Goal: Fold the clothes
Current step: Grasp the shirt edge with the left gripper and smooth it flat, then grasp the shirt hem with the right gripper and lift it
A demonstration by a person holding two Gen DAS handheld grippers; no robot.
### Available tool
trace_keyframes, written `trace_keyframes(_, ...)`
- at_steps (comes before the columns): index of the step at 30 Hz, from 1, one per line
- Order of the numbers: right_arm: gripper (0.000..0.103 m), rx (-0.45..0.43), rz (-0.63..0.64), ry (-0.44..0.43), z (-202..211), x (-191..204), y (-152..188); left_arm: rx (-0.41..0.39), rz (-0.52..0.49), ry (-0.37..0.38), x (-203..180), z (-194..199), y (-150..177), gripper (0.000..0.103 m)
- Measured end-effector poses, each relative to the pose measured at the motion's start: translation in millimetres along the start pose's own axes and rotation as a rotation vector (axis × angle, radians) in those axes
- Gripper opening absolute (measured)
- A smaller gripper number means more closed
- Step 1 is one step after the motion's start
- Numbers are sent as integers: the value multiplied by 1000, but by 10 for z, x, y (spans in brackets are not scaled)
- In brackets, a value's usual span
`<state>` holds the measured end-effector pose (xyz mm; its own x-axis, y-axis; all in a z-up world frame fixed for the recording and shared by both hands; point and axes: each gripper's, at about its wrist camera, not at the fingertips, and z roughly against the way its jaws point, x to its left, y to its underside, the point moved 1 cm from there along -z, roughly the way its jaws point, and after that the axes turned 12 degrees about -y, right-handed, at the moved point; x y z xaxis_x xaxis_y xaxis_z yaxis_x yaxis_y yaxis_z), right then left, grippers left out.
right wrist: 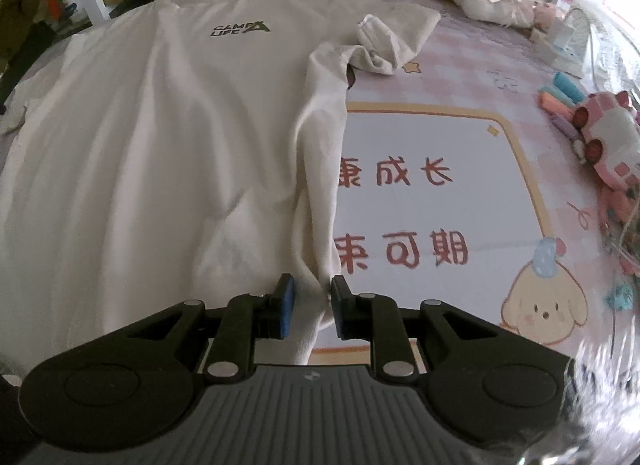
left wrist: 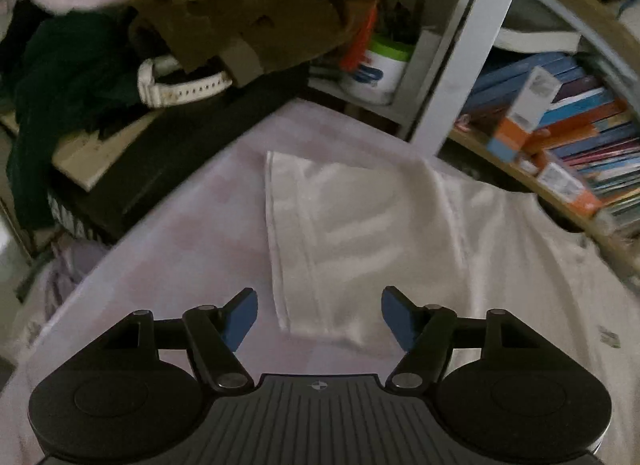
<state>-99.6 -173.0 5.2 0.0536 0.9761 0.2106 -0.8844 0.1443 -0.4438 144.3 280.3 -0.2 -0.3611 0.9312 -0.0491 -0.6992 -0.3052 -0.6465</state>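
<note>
White T-shirt (right wrist: 160, 137) spread flat on pink mat (right wrist: 420, 137); left claw (left wrist: 318, 315) wide open, empty; right claw (right wrist: 312, 305) slightly parted around its side edge.

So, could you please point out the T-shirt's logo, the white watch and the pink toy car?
T-shirt's logo (right wrist: 240, 28): right wrist view, printed lettering.
White watch (left wrist: 182, 91): left wrist view, strap.
Pink toy car (right wrist: 612, 137): right wrist view, body.

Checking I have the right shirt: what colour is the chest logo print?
Dark green and black lettering on the white T-shirt, clearest in the right wrist view.
</note>
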Motion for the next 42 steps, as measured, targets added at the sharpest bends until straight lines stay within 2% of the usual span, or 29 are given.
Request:
trace_keyframes(3, 19, -19, 9, 18, 65, 35, 51, 8, -48, -103, -103, -121, -63, 66)
trace_keyframes(5, 19, -32, 7, 26, 111, 58, 81, 47, -21, -135, -85, -196, -56, 41)
trace_keyframes(6, 19, -35, 0, 26, 127, 53, 96, 53, -5, -138, -80, -208, -48, 38)
trace_keyframes(7, 19, -39, -7, 26, 143, 49, 111, 49, -2, -132, -78, -207, -39, 22)
trace_keyframes(8, 19, -42, -17, 27, 161, 43, 125, 45, 2, -128, -75, -206, -32, 13)
trace_keyframes(10, 19, -45, -34, 26, 193, 25, 144, 35, 12, -136, -29, -214, -53, 7)
trace_keyframes(12, 20, -46, -49, 25, 222, 4, 163, 25, 21, -146, 16, -223, -75, 6)
trace_keyframes(13, 20, -43, -55, 25, 224, -4, 175, 11, -2, -169, 12, -225, -101, 6)
trace_keyframes(15, 20, -37, -67, 25, 227, -19, 200, 6, -32, -163, 1, -251, -147, 6)
trace_keyframes(18, 20, -21, -81, 22, 206, -24, 230, 0, -82, -167, -28, -312, -169, 6)
trace_keyframes(22, 26, -15, -73, 33, 241, -12, 253, 2, -145, -175, -50, -308, -192, 19)
trace_keyframes(24, 30, -15, -73, 36, 271, -15, 274, -42, -163, -208, -46, -165, -191, 20)
trace_keyframes(25, 30, -15, -73, 37, 288, -18, 288, -90, -150, -211, -53, -23, -167, 20)
trace_keyframes(26, 32, -15, -73, 36, 302, -25, 304, -134, -121, -176, -59, 152, -124, 25)
trace_keyframes(27, 33, -15, -75, 32, 313, -33, 323, -130, -108, -101, -75, 276, -61, 30)
trace_keyframes(29, 34, -8, -86, 16, 317, -61, 365, -123, -82, 50, -107, 524, 66, 66)
trace_keyframes(30, 34, -4, -96, 5, 308, -80, 380, -117, -71, 125, -128, 648, 133, 72)
trace_keyframes(32, 34, 0, -123, -22, 285, -104, 390, -53, -111, 284, -306, 843, 382, 74)
trace_keyframes(34, 34, 7, -146, -49, 254, -112, 391, -10, -207, 365, -513, 966, 643, 74)
trace_keyframes(35, 33, 17, -150, -55, 232, -100, 386, -8, -268, 365, -621, 1015, 782, 74)
trace_keyframes(37, 19, 30, -147, -71, 199, -67, 371, -4, -377, 367, -799, 1082, 1023, 74)
trace_keyframes(38, 8, 24, -147, -86, 194, -38, 345, -3, -426, 365, -867, 1096, 1130, 74)
trace_keyframes(40, 5, 9, -148, -118, 183, 21, 286, -13, -507, 350, -965, 1107, 1304, 74)
trace_keyframes(42, 4, -42, -167, -209, 179, 126, 114, -19, -575, 326, -1057, 1109, 1448, 74)
